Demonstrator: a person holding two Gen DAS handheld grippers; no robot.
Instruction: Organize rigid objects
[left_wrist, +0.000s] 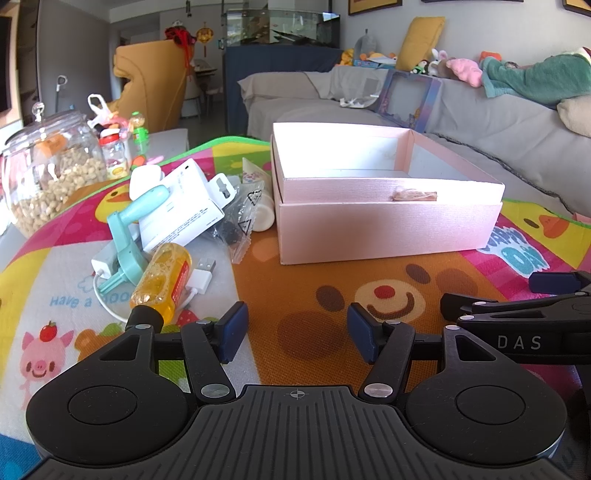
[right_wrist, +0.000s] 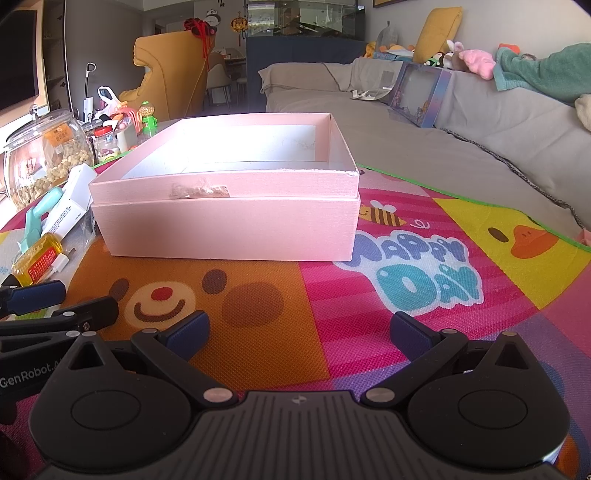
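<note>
Both my left gripper (left_wrist: 297, 334) and right gripper (right_wrist: 297, 334) hang released. The yellow bottle (left_wrist: 162, 282) looks slick, light, rigid; I'd pinch its middle.

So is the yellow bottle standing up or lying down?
Lying down. The yellow bottle rests on its side on the play mat, black cap toward the camera, beside the white USB cable.

left claw (left_wrist: 297, 334) agape, right claw (right_wrist: 298, 334) agape
</note>
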